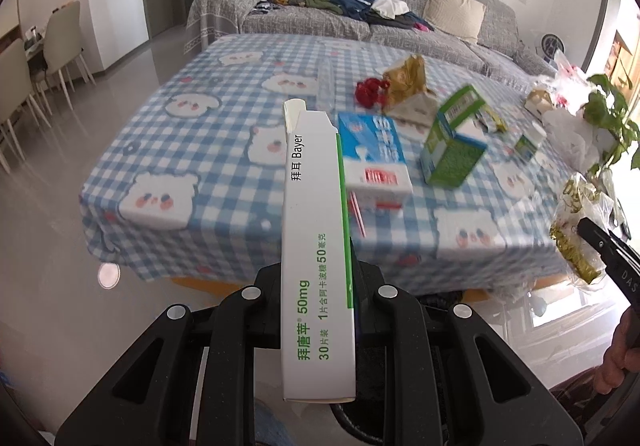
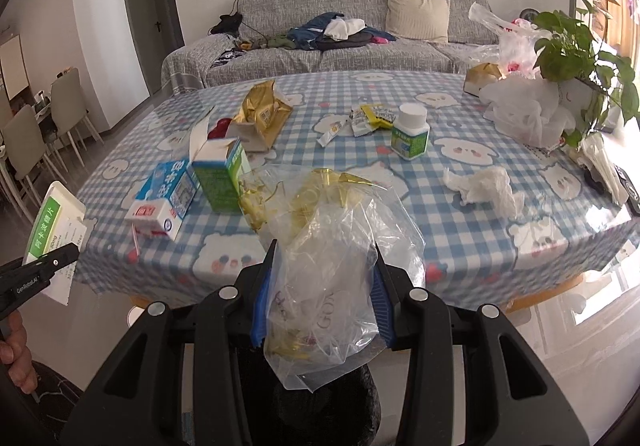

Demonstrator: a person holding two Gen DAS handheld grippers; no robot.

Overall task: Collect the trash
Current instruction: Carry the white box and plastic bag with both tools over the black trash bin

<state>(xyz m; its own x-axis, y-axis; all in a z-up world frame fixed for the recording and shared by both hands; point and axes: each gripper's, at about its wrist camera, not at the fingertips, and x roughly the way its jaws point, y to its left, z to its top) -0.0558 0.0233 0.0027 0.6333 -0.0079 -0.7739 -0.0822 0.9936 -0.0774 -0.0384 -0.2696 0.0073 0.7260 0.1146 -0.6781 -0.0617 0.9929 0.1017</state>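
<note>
My left gripper (image 1: 318, 278) is shut on a long white and green medicine box (image 1: 316, 246), held in front of the table's near edge; the box also shows in the right wrist view (image 2: 54, 230). My right gripper (image 2: 324, 278) is shut on a crumpled clear plastic bag with gold foil (image 2: 328, 246), also seen in the left wrist view (image 1: 576, 221). On the blue checked tablecloth (image 2: 460, 213) lie a blue milk carton (image 2: 164, 197), a green box (image 2: 222, 177), a gold wrapper (image 2: 264, 113), small sachets (image 2: 360, 119), a white-capped bottle (image 2: 411, 131) and a crumpled tissue (image 2: 486, 185).
A potted plant (image 2: 576, 45) and white plastic bags (image 2: 520, 105) stand at the table's right end. A grey sofa (image 2: 320, 41) with clothes is behind the table. Dining chairs (image 2: 36, 133) stand at the left. A pink straw (image 1: 357, 213) lies near the carton.
</note>
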